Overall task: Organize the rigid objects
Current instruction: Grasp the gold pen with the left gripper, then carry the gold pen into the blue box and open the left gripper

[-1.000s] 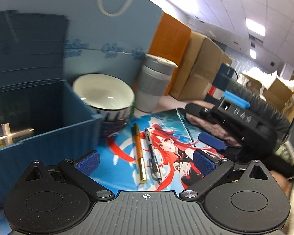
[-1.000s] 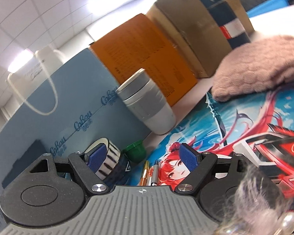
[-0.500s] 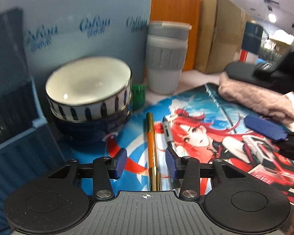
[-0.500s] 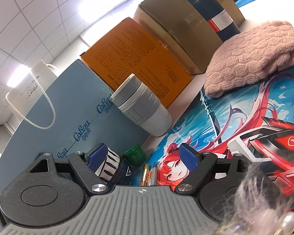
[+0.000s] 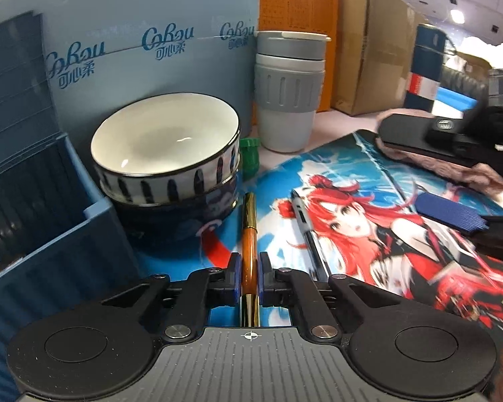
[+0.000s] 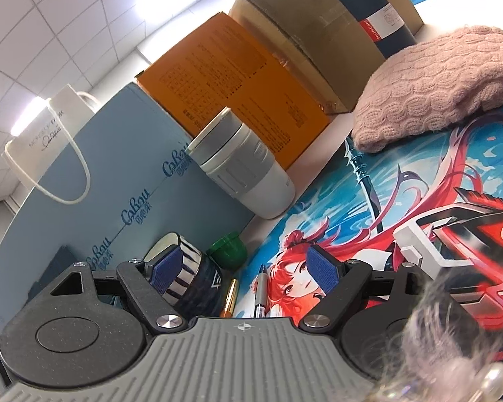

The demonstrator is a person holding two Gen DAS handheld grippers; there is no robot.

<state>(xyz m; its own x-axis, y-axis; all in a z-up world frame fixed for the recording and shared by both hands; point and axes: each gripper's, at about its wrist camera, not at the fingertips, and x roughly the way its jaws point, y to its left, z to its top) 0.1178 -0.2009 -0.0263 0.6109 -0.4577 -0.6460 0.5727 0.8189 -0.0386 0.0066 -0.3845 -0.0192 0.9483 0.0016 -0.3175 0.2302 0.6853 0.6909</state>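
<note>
Our left gripper [image 5: 249, 276] has its jaws clamped on the gold pen [image 5: 249, 234], which appears to lie on the mat [image 5: 369, 234] beside the stacked bowls [image 5: 171, 167]. We should lift it level toward the blue bin [image 5: 67, 234]; the right gripper [image 6: 248, 268] waits with jaws apart, empty.

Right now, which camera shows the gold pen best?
The left wrist view: the gold pen lies lengthwise, clamped between the left gripper pads. The right wrist view catches only its tip beside the bowls.
</note>
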